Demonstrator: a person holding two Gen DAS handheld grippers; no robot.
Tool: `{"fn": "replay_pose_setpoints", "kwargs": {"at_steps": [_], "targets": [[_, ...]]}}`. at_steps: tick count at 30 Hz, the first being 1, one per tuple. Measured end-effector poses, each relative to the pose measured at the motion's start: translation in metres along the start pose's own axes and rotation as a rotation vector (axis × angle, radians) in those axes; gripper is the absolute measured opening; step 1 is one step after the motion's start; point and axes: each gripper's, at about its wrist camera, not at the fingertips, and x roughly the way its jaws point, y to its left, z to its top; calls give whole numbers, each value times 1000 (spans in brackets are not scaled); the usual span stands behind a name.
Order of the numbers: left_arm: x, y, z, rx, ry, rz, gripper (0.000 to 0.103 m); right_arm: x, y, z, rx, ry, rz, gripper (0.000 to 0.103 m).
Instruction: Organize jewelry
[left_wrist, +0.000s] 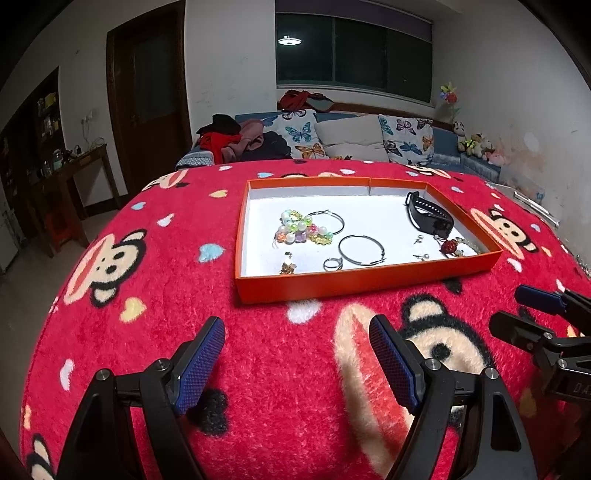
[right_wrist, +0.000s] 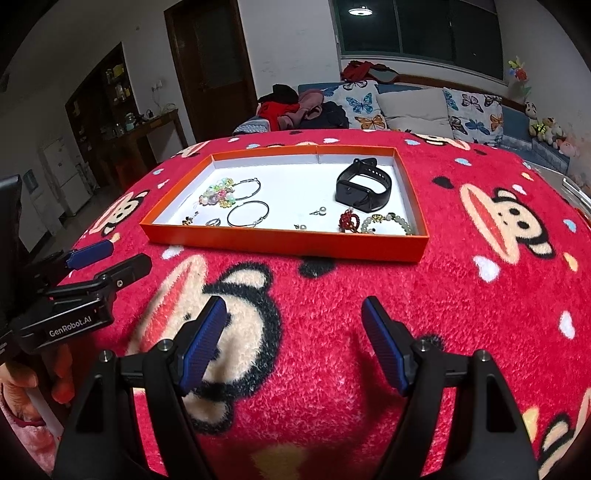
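While both claws hover spread wide and empty over the red fleece monkey-print blanket (right_wrist: 461, 295), the shallow orange cardboard tray (right_wrist: 288, 242) of jewellery lies straight ahead, nearer the right gripper (right_wrist: 293, 343) than the left gripper (left_wrist: 297, 363).

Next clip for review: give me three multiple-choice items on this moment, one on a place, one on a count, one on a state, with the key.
1. Where does the black smartwatch lie in the orange tray?
A. far right corner
B. near left corner
C. outside it

2. How many large hoop earrings are in the tray?
A. one
B. two
C. four

3. How is the right gripper?
A. shut on a ring
B. shut, empty
C. open, empty

Key: 1 A, the watch sits by the far right walls; 2 B, the far hoop and the near hoop; 3 C, its pads stand wide apart over the blanket.
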Motion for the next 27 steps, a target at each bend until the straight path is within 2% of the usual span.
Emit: {"fn": "replay_pose_setpoints", "kwargs": {"at_steps": [14, 27], "targets": [[9, -2, 13, -18, -27, 2, 86, 0, -5, -1, 15, -22, 13, 76], [7, -8, 11, 2, -40, 28, 86, 4, -9, -2, 42, -4, 0, 76]]}}
